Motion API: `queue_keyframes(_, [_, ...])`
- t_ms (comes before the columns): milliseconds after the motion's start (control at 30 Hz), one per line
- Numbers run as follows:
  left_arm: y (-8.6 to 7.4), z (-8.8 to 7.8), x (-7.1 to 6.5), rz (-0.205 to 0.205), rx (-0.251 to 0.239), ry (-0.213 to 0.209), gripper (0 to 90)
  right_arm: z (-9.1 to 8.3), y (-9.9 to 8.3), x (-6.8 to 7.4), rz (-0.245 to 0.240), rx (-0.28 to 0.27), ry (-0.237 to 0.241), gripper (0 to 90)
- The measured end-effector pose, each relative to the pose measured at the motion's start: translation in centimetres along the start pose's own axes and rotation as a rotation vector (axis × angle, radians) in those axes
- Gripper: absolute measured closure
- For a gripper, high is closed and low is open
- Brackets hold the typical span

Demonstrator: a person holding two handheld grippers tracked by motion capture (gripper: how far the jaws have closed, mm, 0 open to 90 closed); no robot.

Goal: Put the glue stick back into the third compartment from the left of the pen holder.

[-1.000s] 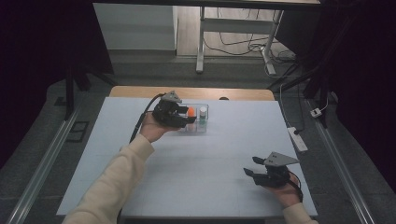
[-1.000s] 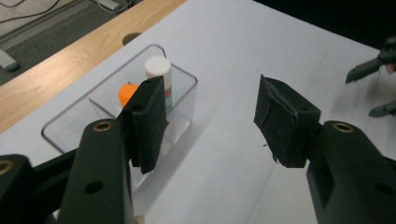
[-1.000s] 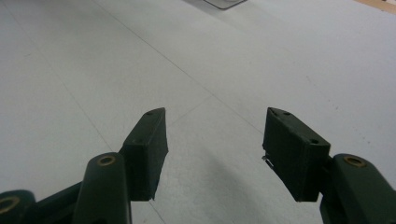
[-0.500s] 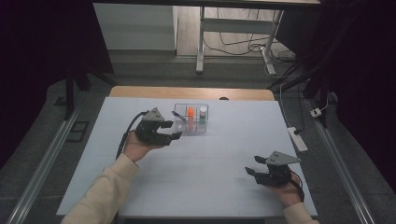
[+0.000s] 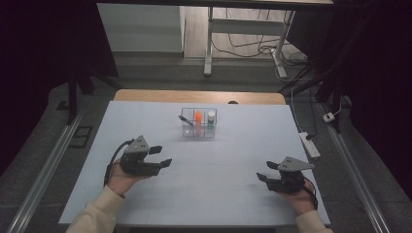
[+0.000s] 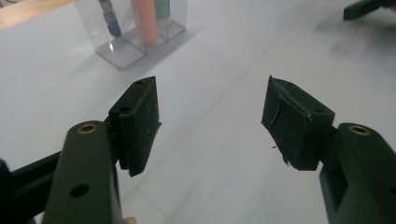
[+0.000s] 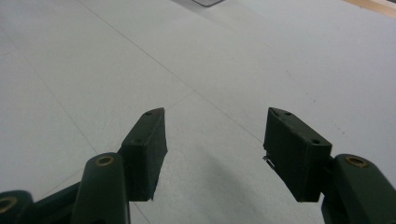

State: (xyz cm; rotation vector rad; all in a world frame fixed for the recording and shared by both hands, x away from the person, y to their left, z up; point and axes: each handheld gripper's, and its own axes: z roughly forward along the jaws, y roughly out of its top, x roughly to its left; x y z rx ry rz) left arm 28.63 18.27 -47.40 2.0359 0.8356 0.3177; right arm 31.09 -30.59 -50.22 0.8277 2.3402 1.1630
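Left gripper (image 5: pixel 163 156), jaws just opening and empty, sits apart from the clear plastic compartment box (image 5: pixel 199 132); right gripper (image 5: pixel 265 172) jaws apart, empty, near the bench's (image 5: pixel 243 145) front right corner.

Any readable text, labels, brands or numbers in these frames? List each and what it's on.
None readable.
Clear organizer and the pen, orange marker and white-capped item in it: no legible print.
Left gripper, right gripper, table: no markings visible.

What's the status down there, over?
Left gripper open, jaws just widened, empty. Right gripper open, empty. Clear organizer holds three items. Nothing in the way.
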Motion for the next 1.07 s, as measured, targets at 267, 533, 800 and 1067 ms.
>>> queue_keyframes(267, [-3.1, -1.2, -0.3, -0.011, 0.026, 0.046, 35.8, 0.1, 0.0, -0.2, 0.0, 0.009, -0.008, 38.0])
queue_keyframes(533, [-4.7, -1.6, 0.0, -0.031, 0.037, 0.063, 35.3, 0.1, -0.1, -0.1, -0.02, 0.022, -0.015, 38.0])
queue_keyframes(800, [-5.2, -2.1, 0.4, -0.052, 0.019, 0.074, 35.1, 0.1, -0.1, -0.3, -0.024, 0.022, -0.011, 37.9])
queue_keyframes(1067, [-5.3, -2.0, 0.4, -0.048, 0.025, 0.073, 34.7, 0.2, -0.2, -0.1, -0.03, 0.026, -0.014, 37.5])
